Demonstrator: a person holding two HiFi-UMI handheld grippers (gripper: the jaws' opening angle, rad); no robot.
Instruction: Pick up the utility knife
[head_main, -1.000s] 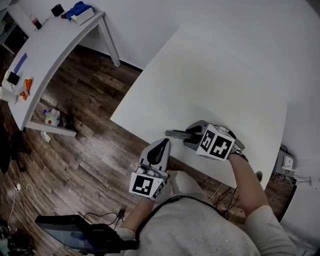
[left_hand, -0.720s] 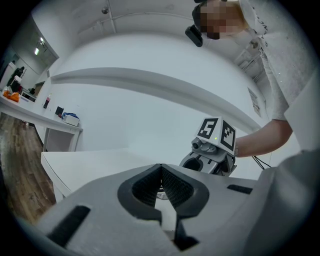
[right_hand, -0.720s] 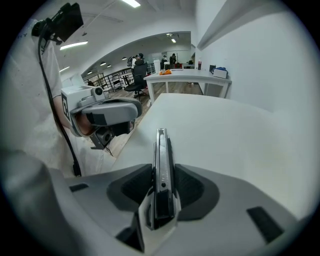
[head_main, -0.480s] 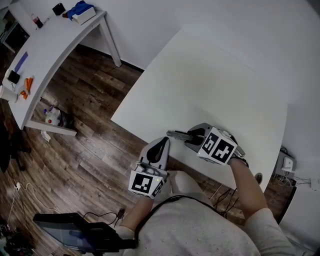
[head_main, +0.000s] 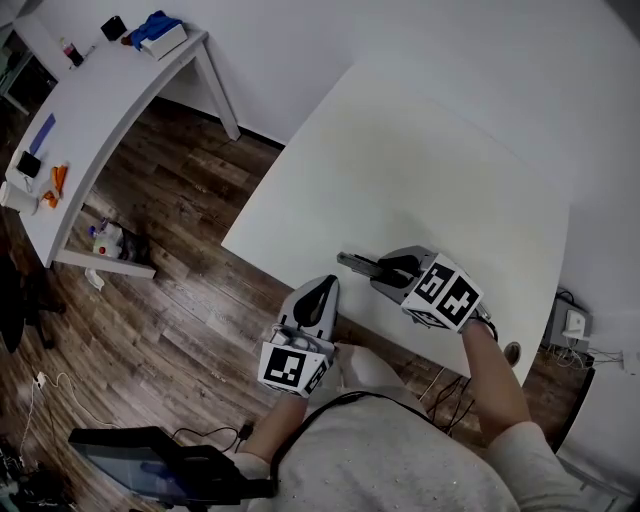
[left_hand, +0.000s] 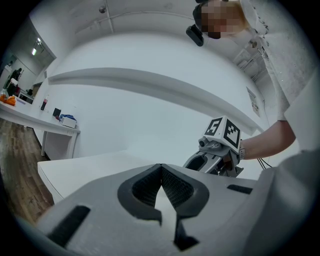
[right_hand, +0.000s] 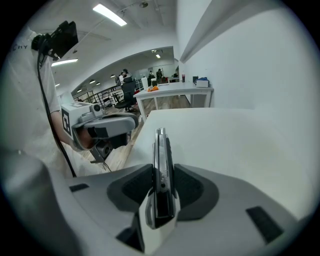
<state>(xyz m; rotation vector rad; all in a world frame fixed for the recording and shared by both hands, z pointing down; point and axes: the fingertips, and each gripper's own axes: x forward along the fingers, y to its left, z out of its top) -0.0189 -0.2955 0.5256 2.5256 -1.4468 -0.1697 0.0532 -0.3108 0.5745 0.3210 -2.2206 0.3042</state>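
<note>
Trouble could come from how the knife is held. The right claw (head_main: 386, 269) has the utility knife (head_main: 358, 263) by one end only, and most of the long, thin body sticks out in front. If the squeeze is a bit soft, I think the knife could tip down or slide out. It hangs over the near edge of the white table (head_main: 430, 150), so a slip might drop it onto the wood floor (head_main: 190, 290) and not back on the table. A quick swing of the hand could shake it loose too. I cannot tell if the blade is out, so I would keep the free end away from the person's body.

The left claw (head_main: 323, 290) is just beside it, a little lower, off the table edge. A careless move could knock the two together.

Now the right claw. Its jaws have just been closing, and the knife is between them. Seen from the right gripper view, the two dark pads (right_hand: 136, 186) press on the flat sides of the knife, one on each side. The jaws stay a little way apart only because the knife fills the gap. The knife stands on its thin edge and points away, over the table.

The left claw is pinched together with nothing in it.
</note>
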